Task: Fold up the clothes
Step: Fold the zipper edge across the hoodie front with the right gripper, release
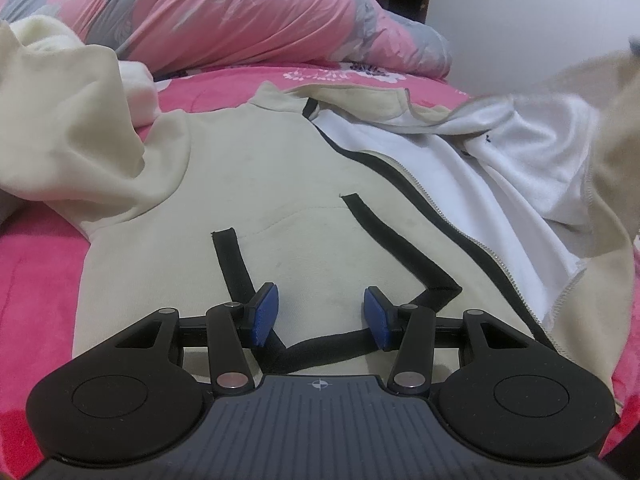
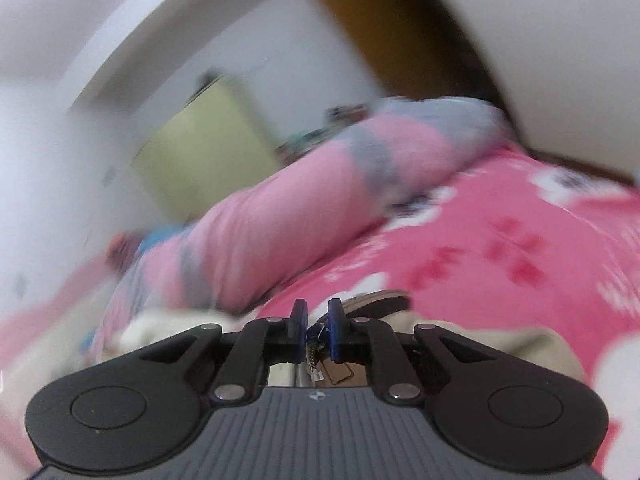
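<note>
A cream zip-up jacket (image 1: 240, 168) with black trim lies front up on the pink bed. Its right front panel is turned back, so the white fleece lining (image 1: 480, 168) and the zipper (image 1: 460, 224) show. My left gripper (image 1: 320, 316) hovers open over the jacket's lower front, its blue pads either side of a black pocket trim. In the blurred right wrist view, my right gripper (image 2: 317, 330) is shut on the jacket's zipper edge (image 2: 314, 354), with cream cloth (image 2: 500, 344) hanging below it. That raised cloth also shows blurred at the far right of the left wrist view.
A pink and grey quilt (image 1: 224, 8) is bunched along the far side of the bed. The pink flowered bedsheet (image 2: 500, 240) spreads around the jacket. A white wall (image 1: 520, 20) stands behind, and a yellow-green cabinet (image 2: 200, 152) stands beyond the quilt.
</note>
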A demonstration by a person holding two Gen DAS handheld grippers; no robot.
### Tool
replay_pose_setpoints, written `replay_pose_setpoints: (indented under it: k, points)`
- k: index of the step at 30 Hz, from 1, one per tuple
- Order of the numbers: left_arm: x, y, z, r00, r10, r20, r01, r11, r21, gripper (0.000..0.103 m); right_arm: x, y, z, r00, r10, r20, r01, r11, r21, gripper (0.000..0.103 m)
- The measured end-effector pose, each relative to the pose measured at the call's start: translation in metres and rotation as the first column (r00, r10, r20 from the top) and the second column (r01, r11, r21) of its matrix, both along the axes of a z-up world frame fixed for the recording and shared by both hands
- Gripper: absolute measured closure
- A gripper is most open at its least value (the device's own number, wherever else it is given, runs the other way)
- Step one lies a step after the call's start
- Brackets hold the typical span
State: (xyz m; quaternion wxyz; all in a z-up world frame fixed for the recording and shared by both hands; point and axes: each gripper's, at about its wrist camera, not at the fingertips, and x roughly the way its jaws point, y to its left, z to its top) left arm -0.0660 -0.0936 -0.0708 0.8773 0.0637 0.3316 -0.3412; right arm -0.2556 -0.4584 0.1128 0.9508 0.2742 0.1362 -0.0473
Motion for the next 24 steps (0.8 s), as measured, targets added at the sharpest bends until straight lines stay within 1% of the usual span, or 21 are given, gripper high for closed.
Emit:
replay_pose_setpoints:
  k: [2, 3, 5, 6, 7, 8, 10, 12, 13, 14, 15, 17, 20, 24]
  points:
    - [0.000, 0.002, 0.000, 1.000, -0.002, -0.006, 0.002, 1.000, -0.010, 0.056, 0.021, 0.035, 0.012, 0.993, 0.110, -0.040, -0.113, 0.990, -0.088, 0.092]
    - [0.000, 0.003, 0.000, 1.000, -0.003, -0.009, 0.003, 1.000, -0.016, 0.056, 0.031, 0.054, 0.017, 0.984, 0.166, -0.065, -0.173, 0.977, -0.128, 0.092]
    - [0.001, 0.005, 0.000, 1.000, -0.004, -0.012, 0.004, 1.000, -0.027, 0.056, 0.051, 0.099, 0.010, 0.941, 0.303, -0.148, -0.326, 0.929, -0.173, 0.093]
    - [0.001, 0.006, 0.000, 1.000, -0.005, -0.014, 0.005, 0.999, -0.033, 0.055, 0.059, 0.121, 0.003, 0.913, 0.360, -0.194, -0.395, 0.899, -0.188, 0.095]
    - [0.001, 0.006, 0.000, 1.000, -0.005, -0.015, 0.005, 0.999, -0.038, 0.055, 0.064, 0.144, -0.009, 0.873, 0.420, -0.246, -0.468, 0.864, -0.187, 0.099]
    - [0.001, 0.007, -0.001, 1.000, -0.006, -0.016, 0.005, 0.999, -0.043, 0.056, 0.069, 0.167, -0.021, 0.828, 0.476, -0.298, -0.538, 0.823, -0.180, 0.101]
    - [0.001, 0.008, -0.001, 1.000, -0.009, -0.017, 0.008, 0.999, -0.053, 0.055, 0.075, 0.205, -0.053, 0.730, 0.561, -0.390, -0.647, 0.752, -0.129, 0.102]
    - [0.002, 0.009, -0.002, 1.000, -0.012, -0.020, 0.010, 0.998, -0.065, 0.055, 0.075, 0.233, -0.082, 0.668, 0.573, -0.474, -0.691, 0.715, -0.110, 0.102]
    - [0.002, 0.011, -0.002, 1.000, -0.014, -0.024, 0.012, 0.997, -0.074, 0.055, 0.077, 0.241, -0.095, 0.647, 0.567, -0.510, -0.693, 0.716, -0.085, 0.102]
    - [0.003, 0.012, -0.003, 1.000, -0.016, -0.027, 0.013, 0.996, -0.083, 0.055, 0.076, 0.245, -0.102, 0.633, 0.561, -0.533, -0.691, 0.720, -0.062, 0.102]
    - [0.003, 0.014, -0.003, 0.999, -0.018, -0.030, 0.015, 0.996, -0.091, 0.055, 0.076, 0.246, -0.108, 0.633, 0.552, -0.543, -0.673, 0.739, -0.034, 0.102]
    - [0.004, 0.017, -0.004, 0.999, -0.024, -0.034, 0.021, 0.994, -0.107, 0.055, 0.074, 0.242, -0.110, 0.652, 0.530, -0.542, -0.632, 0.775, -0.002, 0.102]
    - [0.007, 0.020, -0.006, 0.999, -0.032, -0.039, 0.027, 0.991, -0.129, 0.055, 0.071, 0.221, -0.103, 0.712, 0.484, -0.509, -0.548, 0.836, 0.027, 0.100]
    - [0.009, 0.022, -0.007, 0.998, -0.034, -0.049, 0.026, 0.988, -0.152, 0.055, 0.049, 0.193, -0.097, 0.804, 0.363, -0.471, -0.398, 0.917, 0.027, 0.099]
